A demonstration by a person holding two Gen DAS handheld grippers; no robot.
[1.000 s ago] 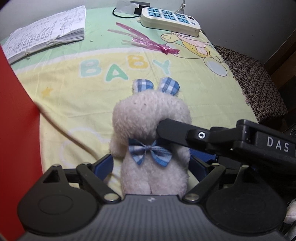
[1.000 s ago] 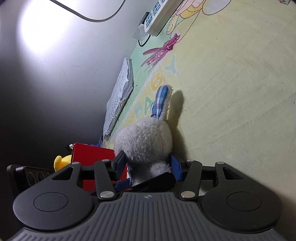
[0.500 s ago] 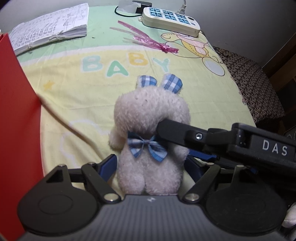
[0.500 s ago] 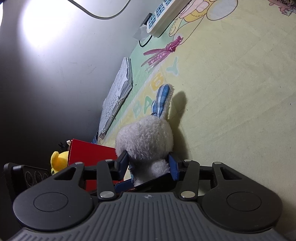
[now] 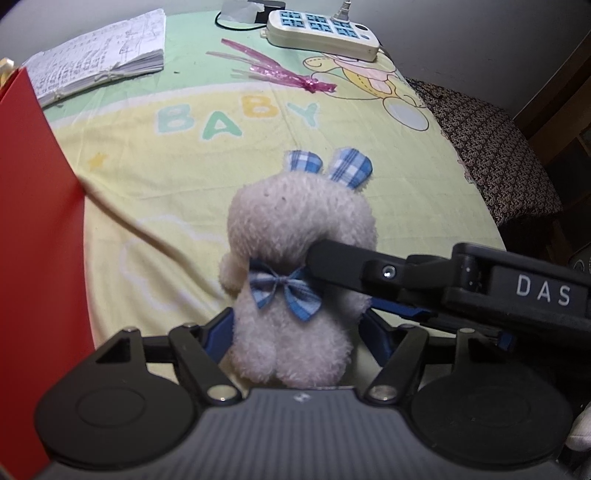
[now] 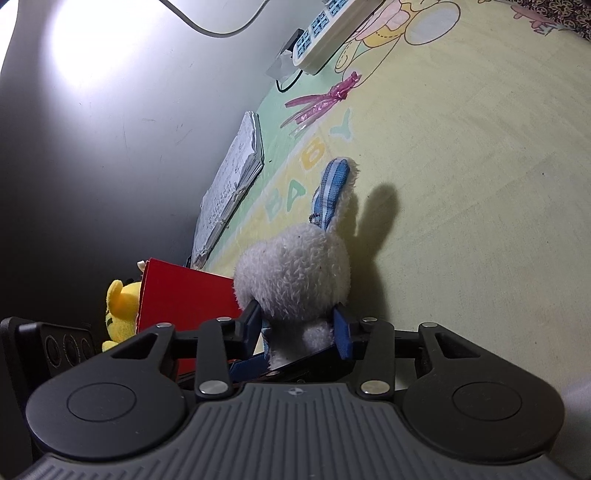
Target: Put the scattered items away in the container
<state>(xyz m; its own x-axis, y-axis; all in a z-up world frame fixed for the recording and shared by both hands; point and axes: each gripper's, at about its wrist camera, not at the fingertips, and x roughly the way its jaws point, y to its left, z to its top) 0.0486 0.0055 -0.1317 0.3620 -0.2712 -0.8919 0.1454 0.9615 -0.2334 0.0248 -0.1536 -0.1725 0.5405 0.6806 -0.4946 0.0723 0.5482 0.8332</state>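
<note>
On the bedsheet [image 5: 155, 206] printed with BABY, a white plush rabbit [image 5: 299, 266] with checked blue ears and a bow tie, caught between two sets of tongs at once. Left tongs [image 5: 295, 336] closing round the lower body, blue pads already against the fur on both sides; right tongs [image 6: 299, 328] closing too, pads pinching just under the head, seen from behind in the right wrist view. Right tool reaching in from the right across the rabbit's shoulder in the left wrist view. Probably a two-point hold because the toy is soft and floppy, one grip low, one high, so nothing sags on the lift. Rabbit not yet in the red box [image 6: 184, 295], which stands close by at the left with a yellow plush toy [image 6: 120, 310] behind its wall, apparently inside it. Further up the sheet: an open notebook [image 5: 99, 59] full of writing, a pink ribbon bundle [image 5: 273, 70], a white power strip [image 5: 321, 33] with its cable at the far edge. None of them on the short path to the box; only the box's tall near wall to clear, and the two tools crowding each other.
</note>
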